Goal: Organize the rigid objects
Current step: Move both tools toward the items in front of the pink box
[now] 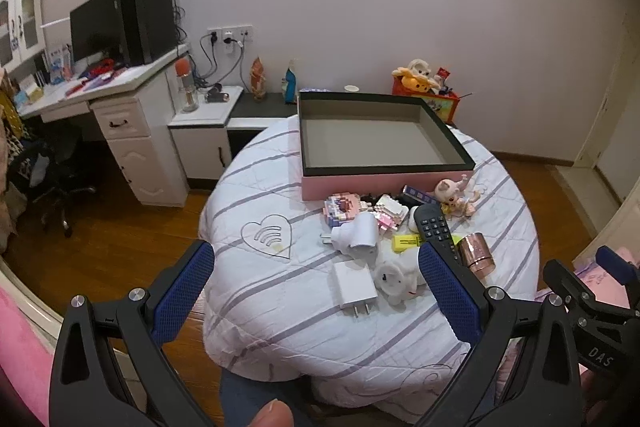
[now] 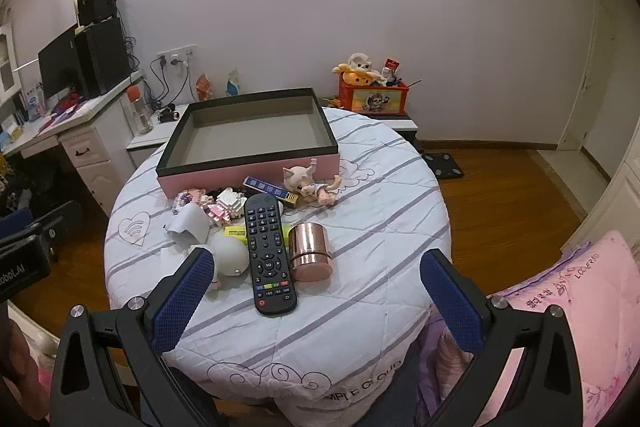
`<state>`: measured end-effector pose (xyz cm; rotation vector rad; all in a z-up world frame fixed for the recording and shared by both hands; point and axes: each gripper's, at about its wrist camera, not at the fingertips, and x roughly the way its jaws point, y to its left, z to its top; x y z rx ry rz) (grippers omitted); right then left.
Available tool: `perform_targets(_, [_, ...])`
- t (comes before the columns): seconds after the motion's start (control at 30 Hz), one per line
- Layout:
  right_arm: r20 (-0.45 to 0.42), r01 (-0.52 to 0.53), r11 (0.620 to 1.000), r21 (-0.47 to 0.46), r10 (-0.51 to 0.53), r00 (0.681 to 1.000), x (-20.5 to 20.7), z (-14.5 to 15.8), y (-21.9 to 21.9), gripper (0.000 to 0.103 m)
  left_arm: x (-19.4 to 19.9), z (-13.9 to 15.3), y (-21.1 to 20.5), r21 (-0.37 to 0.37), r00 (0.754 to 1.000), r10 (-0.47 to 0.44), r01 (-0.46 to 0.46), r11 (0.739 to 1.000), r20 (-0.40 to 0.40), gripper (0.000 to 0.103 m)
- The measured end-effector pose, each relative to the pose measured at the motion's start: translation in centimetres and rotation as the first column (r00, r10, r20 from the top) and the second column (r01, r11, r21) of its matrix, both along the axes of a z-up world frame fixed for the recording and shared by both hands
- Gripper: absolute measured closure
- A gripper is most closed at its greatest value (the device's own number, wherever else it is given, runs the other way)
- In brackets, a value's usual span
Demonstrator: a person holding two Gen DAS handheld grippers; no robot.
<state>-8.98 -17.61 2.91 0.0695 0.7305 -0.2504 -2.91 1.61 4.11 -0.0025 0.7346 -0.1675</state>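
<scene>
A white desk (image 1: 116, 89) stands at nine o'clock against the left wall, bearing a dark monitor (image 1: 94, 29) and a black computer tower (image 1: 148, 23) with smaller black boxes stacked on top. Under it sits a black swivel chair (image 1: 56, 183). Wall sockets (image 1: 230, 35) with cables plugged in hang at eleven o'clock. A low white cabinet (image 1: 204, 131) beside the desk carries a clear bottle with an orange cap (image 1: 188, 91). Two small figurines (image 1: 259, 79) stand against the wall at twelve o'clock. A red toy box (image 2: 374, 99) heaped with plush toys sits at one o'clock. A black bathroom scale (image 2: 444, 165) lies on the wooden floor (image 2: 500, 195) at three o'clock, near a white door (image 2: 588, 79).
</scene>
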Motion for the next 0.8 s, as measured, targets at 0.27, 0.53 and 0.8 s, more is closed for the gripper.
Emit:
perform_targets(0.27, [-0.049,-0.010,1.000,-0.004,0.009,0.999,0.7,-0.6,0.1,0.000,0.3,-0.5,-0.7,0.006,1.000,-0.003,0.003,1.000,-0.002,0.000])
perform_targets(0.53, [-0.063,-0.077,0.997,0.018,0.078,0.995,2.6,-1.8,-1.0,0.000,0.7,-1.2,-1.6,0.028,0.998,0.054,-0.054,0.998,-0.016,0.000])
perform_targets(0.8, [-0.076,-0.086,0.996,0.022,0.088,0.993,4.4,-2.9,-0.4,0.000,1.5,-2.1,-0.7,0.040,0.998,0.059,-0.058,0.998,-0.025,0.000])
